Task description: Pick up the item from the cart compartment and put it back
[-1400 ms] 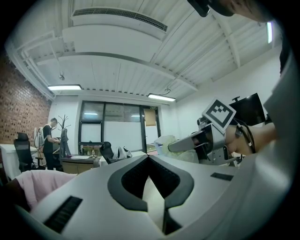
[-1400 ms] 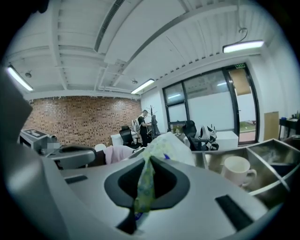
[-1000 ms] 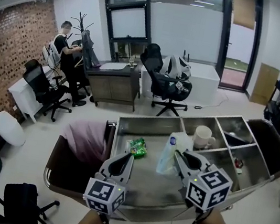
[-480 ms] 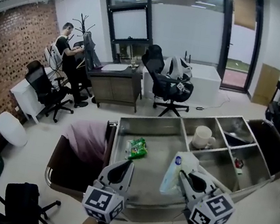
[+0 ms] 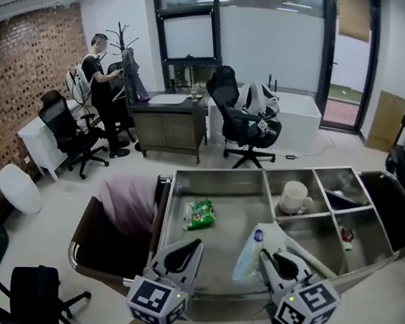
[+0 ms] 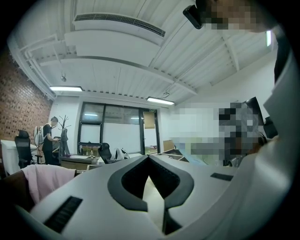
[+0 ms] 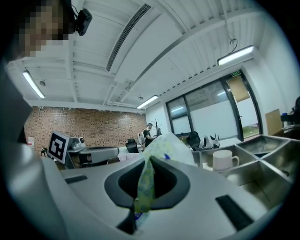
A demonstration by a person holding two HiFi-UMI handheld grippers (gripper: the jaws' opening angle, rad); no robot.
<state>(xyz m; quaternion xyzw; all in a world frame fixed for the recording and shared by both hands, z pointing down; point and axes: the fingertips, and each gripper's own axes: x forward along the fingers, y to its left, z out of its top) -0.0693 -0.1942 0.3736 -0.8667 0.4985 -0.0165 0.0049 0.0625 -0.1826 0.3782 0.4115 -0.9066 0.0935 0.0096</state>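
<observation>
A steel cart [image 5: 219, 179] with several compartments fills the middle of the head view. My right gripper [image 5: 265, 249] is shut on a white and blue packet [image 5: 250, 252], which hangs over the near part of the big compartment. In the right gripper view the packet [image 7: 171, 147] sticks up between the closed jaws of the right gripper [image 7: 150, 159]. A green packet [image 5: 199, 213] lies on the big compartment's floor. My left gripper [image 5: 193, 247] hovers near the cart's front edge; in its own view the left gripper [image 6: 148, 157] shows its tips together with nothing between them.
A white mug [image 5: 294, 197] stands in a small far compartment, and a small item [image 5: 344, 235] lies in another. A pink cloth [image 5: 128, 203] drapes a brown seat left of the cart. Office chairs [image 5: 241, 122], desks and a person [image 5: 98, 74] stand beyond.
My right gripper has drawn the white and blue packet back toward the cart's near edge and slightly lower. My left gripper has shifted a little to the right.
</observation>
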